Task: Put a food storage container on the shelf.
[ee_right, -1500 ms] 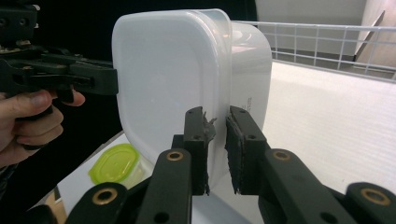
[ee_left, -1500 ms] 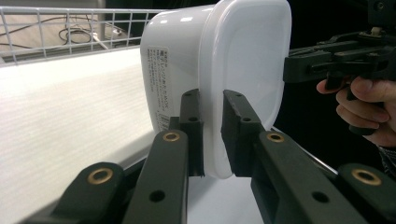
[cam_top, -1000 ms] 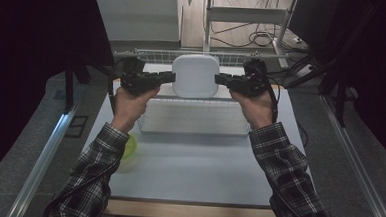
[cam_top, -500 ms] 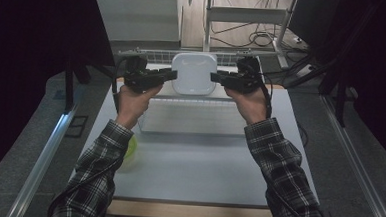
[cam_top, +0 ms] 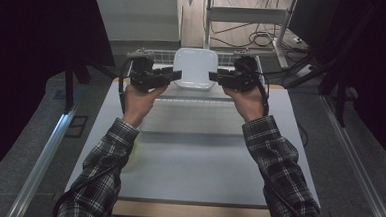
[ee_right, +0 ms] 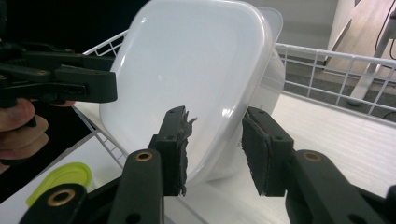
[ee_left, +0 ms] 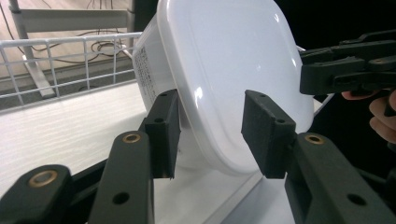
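Observation:
A white lidded plastic container (cam_top: 195, 68) stands tilted on its edge at the far end of the table, inside a wire basket (cam_top: 154, 53). My left gripper (cam_top: 175, 76) is at its left edge and my right gripper (cam_top: 213, 77) at its right edge. In the left gripper view the container's rim (ee_left: 224, 70) sits between my gripper's (ee_left: 212, 133) pads with a gap showing. The right gripper view shows the same: the rim (ee_right: 187, 79) lies between my gripper's (ee_right: 215, 149) parted pads. Both sets of jaws have just been opening.
The basket's white wire wall (ee_left: 70, 60) (ee_right: 336, 74) runs behind the container. A yellow-green lid (ee_right: 60, 179) lies on the pale table (cam_top: 193, 168), near the left sleeve (cam_top: 133, 153). Metal rails flank the table; shelving and cables stand beyond it.
Both hands carried the container a little farther away into the basket. Both grippers' jaws have spread apart from its edges.

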{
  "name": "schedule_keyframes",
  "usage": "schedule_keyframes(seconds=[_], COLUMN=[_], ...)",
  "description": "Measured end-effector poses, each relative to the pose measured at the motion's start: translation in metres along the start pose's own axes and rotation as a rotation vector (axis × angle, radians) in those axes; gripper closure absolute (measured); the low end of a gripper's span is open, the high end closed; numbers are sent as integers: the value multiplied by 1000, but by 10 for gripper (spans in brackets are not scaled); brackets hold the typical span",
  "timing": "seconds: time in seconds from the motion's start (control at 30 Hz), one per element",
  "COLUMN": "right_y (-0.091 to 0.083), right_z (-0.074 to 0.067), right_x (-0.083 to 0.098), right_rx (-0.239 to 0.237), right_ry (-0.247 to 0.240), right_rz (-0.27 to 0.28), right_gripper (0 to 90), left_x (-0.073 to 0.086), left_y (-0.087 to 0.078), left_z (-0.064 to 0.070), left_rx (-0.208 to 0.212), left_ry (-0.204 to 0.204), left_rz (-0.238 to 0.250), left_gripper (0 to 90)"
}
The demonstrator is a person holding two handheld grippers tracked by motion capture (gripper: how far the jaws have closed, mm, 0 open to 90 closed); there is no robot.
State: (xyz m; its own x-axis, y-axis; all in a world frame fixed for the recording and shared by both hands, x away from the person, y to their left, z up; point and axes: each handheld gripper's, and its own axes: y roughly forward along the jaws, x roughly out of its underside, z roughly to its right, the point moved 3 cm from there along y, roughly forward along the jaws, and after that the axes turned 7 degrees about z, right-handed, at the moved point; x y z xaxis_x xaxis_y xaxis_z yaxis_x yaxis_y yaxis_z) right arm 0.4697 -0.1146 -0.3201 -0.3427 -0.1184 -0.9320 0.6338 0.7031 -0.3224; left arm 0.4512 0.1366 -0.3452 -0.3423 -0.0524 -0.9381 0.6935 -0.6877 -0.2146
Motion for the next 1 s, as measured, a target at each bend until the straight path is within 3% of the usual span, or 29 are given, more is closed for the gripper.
schedule_keyframes(seconds=[0.1,0.4,0.53,0.83,1.0], right_y=[1,6,8,11,11], right_z=[1,3,5,6,6], right_x=[-1,-3,-4,-5,-6], right_rx=[5,63,84,75,85], right_ry=[-4,-30,-26,-11,-23], right_rz=[1,5,12,31,30], right_gripper=[596,567,546,539,530], left_x=[0,-3,-5,-10,-10], left_y=[2,8,11,16,17], left_z=[-1,0,-3,-9,-9], left_rx=[3,-26,-23,-76,-75], left_ry=[-11,17,-8,1,-9], left_rz=[1,-17,-14,-10,-7], left_gripper=[566,491,456,399,385])
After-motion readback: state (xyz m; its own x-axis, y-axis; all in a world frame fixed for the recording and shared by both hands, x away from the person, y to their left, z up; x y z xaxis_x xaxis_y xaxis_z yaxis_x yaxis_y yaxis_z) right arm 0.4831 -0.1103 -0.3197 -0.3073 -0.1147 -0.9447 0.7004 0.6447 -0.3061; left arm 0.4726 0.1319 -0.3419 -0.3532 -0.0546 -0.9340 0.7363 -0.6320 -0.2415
